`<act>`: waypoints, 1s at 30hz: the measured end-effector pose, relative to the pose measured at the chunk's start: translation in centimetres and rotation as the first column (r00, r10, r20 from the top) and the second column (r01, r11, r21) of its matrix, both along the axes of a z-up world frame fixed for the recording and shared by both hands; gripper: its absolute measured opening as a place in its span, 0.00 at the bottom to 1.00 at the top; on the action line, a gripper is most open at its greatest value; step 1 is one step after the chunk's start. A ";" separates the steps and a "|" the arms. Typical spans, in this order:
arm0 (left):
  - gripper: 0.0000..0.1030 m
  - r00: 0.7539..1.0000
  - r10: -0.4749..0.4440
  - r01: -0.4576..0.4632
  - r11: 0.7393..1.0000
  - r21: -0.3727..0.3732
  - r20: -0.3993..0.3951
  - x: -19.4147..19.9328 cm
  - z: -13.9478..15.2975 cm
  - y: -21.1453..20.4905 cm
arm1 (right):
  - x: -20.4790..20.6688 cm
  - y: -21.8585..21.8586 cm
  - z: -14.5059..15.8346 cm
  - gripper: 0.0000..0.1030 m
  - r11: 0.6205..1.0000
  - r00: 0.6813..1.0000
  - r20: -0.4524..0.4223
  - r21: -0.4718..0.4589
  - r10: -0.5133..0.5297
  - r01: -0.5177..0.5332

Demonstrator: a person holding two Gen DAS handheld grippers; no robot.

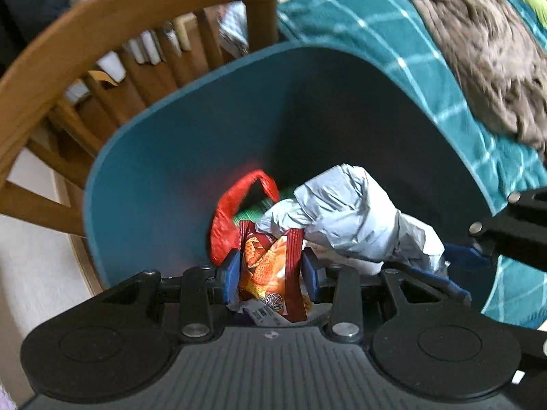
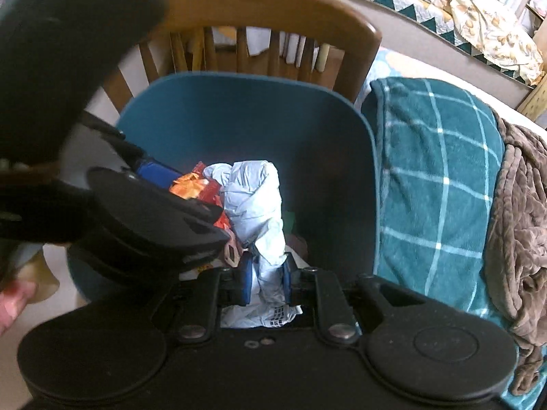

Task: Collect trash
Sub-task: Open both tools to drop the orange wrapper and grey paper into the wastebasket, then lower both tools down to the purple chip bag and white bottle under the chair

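Two hand-held tools hang over the mouth of a tall teal plastic waste bin (image 2: 246, 109) that fills the centre of both views, each one gripping a piece of rubbish. The left tool (image 1: 270, 270) pinches a crumpled orange-and-red snack wrapper (image 1: 270, 266) between its blue pads, low in the middle of its own view. The right tool (image 2: 265, 273) is clamped on a scrunched pale grey plastic bag (image 2: 253, 198), which rises from the pads toward the centre of that frame.

Both pieces sit above or just inside the bin's opening; neither has been let go. Deeper in the bin, a red plastic bag (image 1: 232, 212) and something green already lie there, which suggests some rubbish is in.

What looks left is the release of both items. Whether more trash waits elsewhere cannot be told. A brown wooden spindle-back chair (image 2: 266, 3) stands behind the bin at upper centre, and a teal checked blanket (image 2: 434, 157) lies at right.
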State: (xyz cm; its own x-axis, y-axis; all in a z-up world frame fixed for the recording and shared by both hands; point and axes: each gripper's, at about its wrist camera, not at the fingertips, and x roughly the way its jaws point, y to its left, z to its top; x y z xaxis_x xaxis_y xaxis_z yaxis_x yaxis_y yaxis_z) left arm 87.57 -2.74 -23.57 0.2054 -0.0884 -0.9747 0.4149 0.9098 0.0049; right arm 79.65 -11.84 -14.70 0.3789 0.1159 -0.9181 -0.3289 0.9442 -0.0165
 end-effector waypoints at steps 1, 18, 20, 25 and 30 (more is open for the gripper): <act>0.36 1.000 -0.008 0.008 1.000 0.001 -0.015 0.1 -0.5 -0.1 | 0.1 0.1 -0.2 0.16 1.000 1.000 -0.009 -0.012 0.002 -0.002; 0.44 0.996 -0.025 0.022 0.999 -0.040 -0.086 0.5 -2.3 0.3 | -1.2 -0.2 -0.2 0.38 0.999 1.000 0.006 -0.032 0.022 -0.022; 0.48 0.997 -0.013 0.008 0.998 -0.064 -0.078 0.3 -1.7 0.7 | -1.5 -0.4 0.0 0.38 1.000 1.000 0.012 -0.015 0.013 -0.013; 0.61 0.999 0.018 -0.023 0.995 -0.100 -0.045 -0.4 -0.3 1.2 | -2.3 -1.7 1.3 0.45 0.998 0.999 0.033 0.050 -0.030 0.029; 0.61 0.999 0.050 -0.050 0.992 -0.113 -0.006 -1.9 2.5 2.0 | -3.9 -3.7 3.3 0.50 0.991 0.997 0.063 0.124 -0.047 0.039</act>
State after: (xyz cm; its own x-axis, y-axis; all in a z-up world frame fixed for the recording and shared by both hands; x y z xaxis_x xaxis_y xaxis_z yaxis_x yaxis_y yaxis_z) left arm 85.65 -0.69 -21.07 0.2090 -0.1873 -0.9598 0.3686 0.9242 -0.1001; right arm 75.74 -15.57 -11.44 0.4454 0.2087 -0.8707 -0.2902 0.9536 0.0801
